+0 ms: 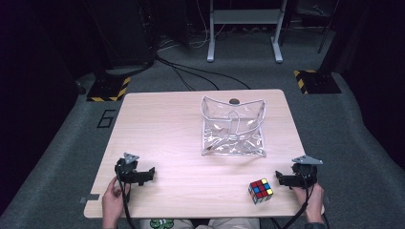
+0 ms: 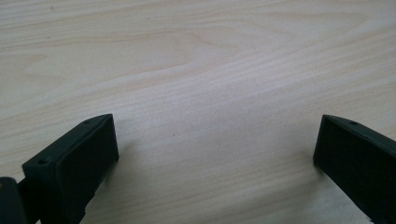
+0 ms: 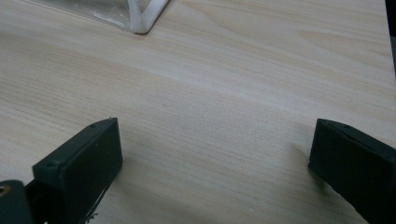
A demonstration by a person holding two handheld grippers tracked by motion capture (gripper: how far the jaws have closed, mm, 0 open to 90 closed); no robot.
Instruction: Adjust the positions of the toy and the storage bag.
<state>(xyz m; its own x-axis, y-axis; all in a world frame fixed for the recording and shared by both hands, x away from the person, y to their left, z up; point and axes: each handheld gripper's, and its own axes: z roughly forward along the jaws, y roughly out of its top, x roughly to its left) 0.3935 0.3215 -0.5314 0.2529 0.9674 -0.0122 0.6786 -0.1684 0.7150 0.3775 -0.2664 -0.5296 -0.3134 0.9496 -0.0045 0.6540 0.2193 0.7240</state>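
Note:
A clear plastic bag (image 1: 233, 126) with a white rim lies open on the far middle of the wooden table (image 1: 162, 129); one of its corners (image 3: 140, 18) appears in the right gripper view. A colourful puzzle cube (image 1: 260, 191) rests near the front right edge. My left gripper (image 1: 152, 172) rests at the front left, open, with bare wood between its jaws (image 2: 215, 144). My right gripper (image 1: 278, 178) sits just right of the cube, open and holding nothing (image 3: 215, 149).
Around the table is grey carpet (image 1: 62, 143). Beyond it stand a white desk frame (image 1: 243, 28), black cables and yellow-black striped floor plates (image 1: 109, 89). A hole (image 1: 234, 101) marks the table's far edge.

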